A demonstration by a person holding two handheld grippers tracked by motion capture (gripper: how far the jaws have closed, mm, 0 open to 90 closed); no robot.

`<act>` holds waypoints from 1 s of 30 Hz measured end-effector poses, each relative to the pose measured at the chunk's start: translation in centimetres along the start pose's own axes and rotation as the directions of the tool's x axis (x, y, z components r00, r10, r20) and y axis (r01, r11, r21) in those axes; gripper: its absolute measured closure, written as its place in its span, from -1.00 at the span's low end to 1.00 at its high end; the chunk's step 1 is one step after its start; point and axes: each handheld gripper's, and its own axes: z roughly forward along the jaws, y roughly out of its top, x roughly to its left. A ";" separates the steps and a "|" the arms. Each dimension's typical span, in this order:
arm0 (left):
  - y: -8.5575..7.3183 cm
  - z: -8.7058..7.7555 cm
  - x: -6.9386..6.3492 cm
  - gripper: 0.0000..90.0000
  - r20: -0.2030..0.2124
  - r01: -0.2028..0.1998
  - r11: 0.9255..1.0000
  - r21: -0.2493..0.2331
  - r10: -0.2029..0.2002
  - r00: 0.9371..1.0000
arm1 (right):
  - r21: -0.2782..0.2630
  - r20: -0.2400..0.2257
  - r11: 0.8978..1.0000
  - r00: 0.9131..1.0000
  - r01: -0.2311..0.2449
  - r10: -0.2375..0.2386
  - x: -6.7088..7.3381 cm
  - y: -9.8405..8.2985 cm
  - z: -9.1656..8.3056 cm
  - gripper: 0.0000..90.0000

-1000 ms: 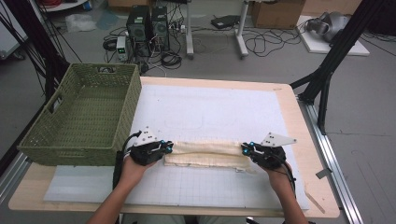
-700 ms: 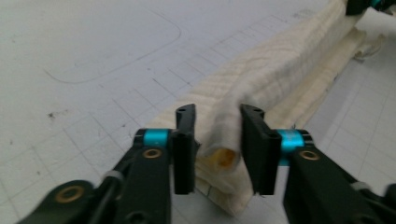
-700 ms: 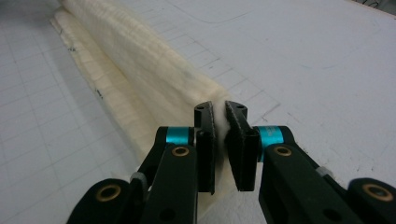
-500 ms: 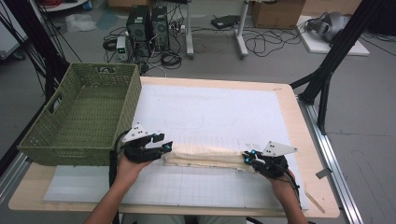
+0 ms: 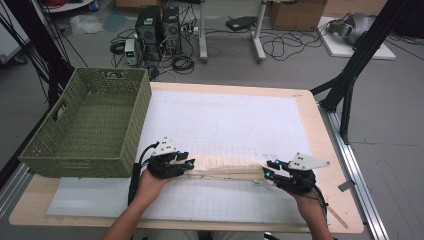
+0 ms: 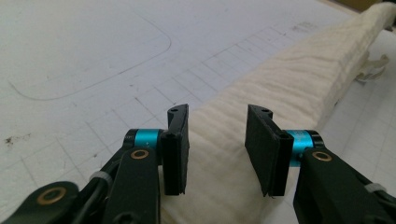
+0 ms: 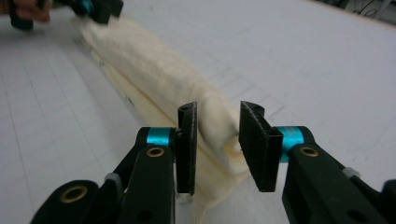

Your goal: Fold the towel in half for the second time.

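High view: a long roll of cream-coloured cloth [image 5: 227,167] lies across the near part of a white gridded mat [image 5: 225,120] on a pale wooden table [image 5: 330,150], with the left gripper [image 5: 184,166] at its left end and the right gripper [image 5: 269,170] at its right end. Left gripper view: the jaws stand apart astride the roll [image 6: 280,93], having just closed a little, and the pads do not press the cloth. Right gripper view: the jaws stand apart, having just been opening, with the rolled end [image 7: 219,126] between them and a gap showing beside the right pad. A green woven rectangular basket [image 5: 55,150] sits at the table's left, well apart from the roll.
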 end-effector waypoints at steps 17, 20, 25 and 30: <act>-0.6 0.5 -0.3 0.38 -0.005 -0.035 0.998 0.049 0.036 0.999 | 0.056 0.075 0.997 0.996 -0.051 0.047 0.8 4.8 6.8 0.26; -0.6 0.5 -0.3 0.39 -0.003 -0.039 0.998 0.054 0.039 0.999 | 0.108 0.064 0.992 0.996 -0.073 0.066 0.7 4.5 7.9 0.25; -0.7 0.5 -0.3 0.39 -0.002 -0.034 0.998 0.052 0.035 0.999 | 0.167 0.033 0.983 0.997 -0.080 0.076 0.9 2.9 8.2 0.33; -0.7 0.5 -0.3 0.40 -0.004 -0.028 0.998 0.054 0.028 1.000 | 0.178 0.030 0.981 0.997 -0.082 0.078 0.6 0.6 6.9 0.36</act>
